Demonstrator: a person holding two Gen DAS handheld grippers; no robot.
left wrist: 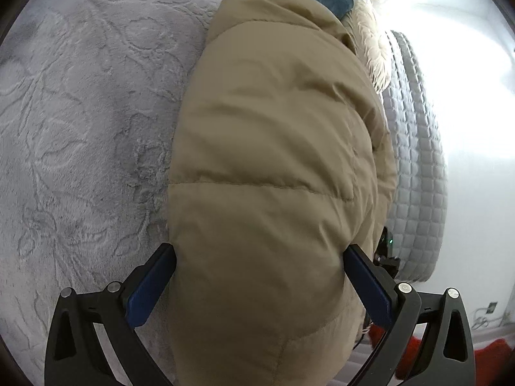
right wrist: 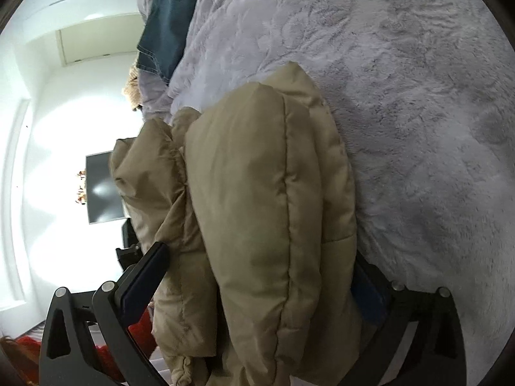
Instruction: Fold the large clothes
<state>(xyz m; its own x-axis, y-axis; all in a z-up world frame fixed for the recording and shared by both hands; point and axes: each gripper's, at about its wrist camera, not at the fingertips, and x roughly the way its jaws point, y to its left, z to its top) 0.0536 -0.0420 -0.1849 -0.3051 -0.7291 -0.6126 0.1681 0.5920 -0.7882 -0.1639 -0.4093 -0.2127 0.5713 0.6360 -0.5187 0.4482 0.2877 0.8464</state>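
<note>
Left gripper (left wrist: 260,254): jaws spread wide, pads pressed against both flanks of the tan puffer coat (left wrist: 273,148). The coat's long axis runs straight ahead of it, over the grey plush blanket (left wrist: 80,112).

Right gripper (right wrist: 257,257): jaws at full spread around the folded coat bundle (right wrist: 264,209); pad contact unclear. The bulk lies dead ahead.

Both equally near; the coat bridges them at the bed edge.

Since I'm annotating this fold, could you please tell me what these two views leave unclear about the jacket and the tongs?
- Left wrist view: the tan puffer jacket fills the left tongs; its hem is cut off by the bottom edge.
- Right wrist view: the jacket covers most of the inner pad of the right tongs, so contact is unclear.
- The sleeves are hidden in the folds.
</note>
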